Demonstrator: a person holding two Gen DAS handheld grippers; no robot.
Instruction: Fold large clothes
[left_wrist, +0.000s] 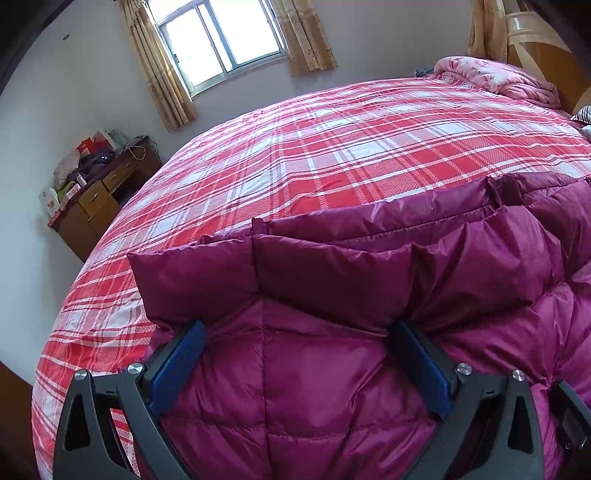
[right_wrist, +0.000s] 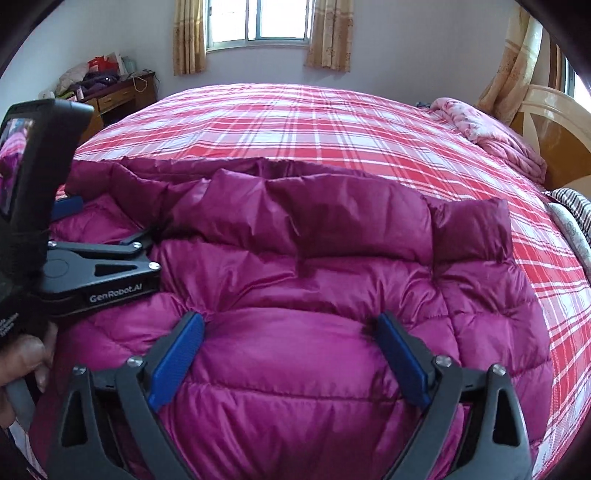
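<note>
Pressing down on a puffy magenta down jacket (right_wrist: 295, 369), the right gripper (right_wrist: 290, 325) has its blue-padded fingers (right_wrist: 177, 358) spread wide apart, grasping nothing; the fingertips dent the quilted fabric and a bulge of it rises between them. In the left wrist view the left gripper (left_wrist: 297, 332) likewise stands with its fingers (left_wrist: 177, 365) wide apart, their tips tucked under the edge of a folded-over flap of the jacket (left_wrist: 295, 387), with a broad stretch of the jacket between them; no pinch on the fabric shows. From the right wrist view, that left gripper (right_wrist: 107, 225) lies low over the jacket at the left, a hand (right_wrist: 22, 362) around its handle.

The jacket lies spread on the near part of a bed (right_wrist: 332, 122) covered in a red and white checked sheet. A pink floral quilt (right_wrist: 491, 136) is bunched by the headboard (right_wrist: 554, 129). Beyond the bed, a cluttered wooden desk (left_wrist: 99, 199) stands against the wall beneath a curtained window (left_wrist: 221, 37).
</note>
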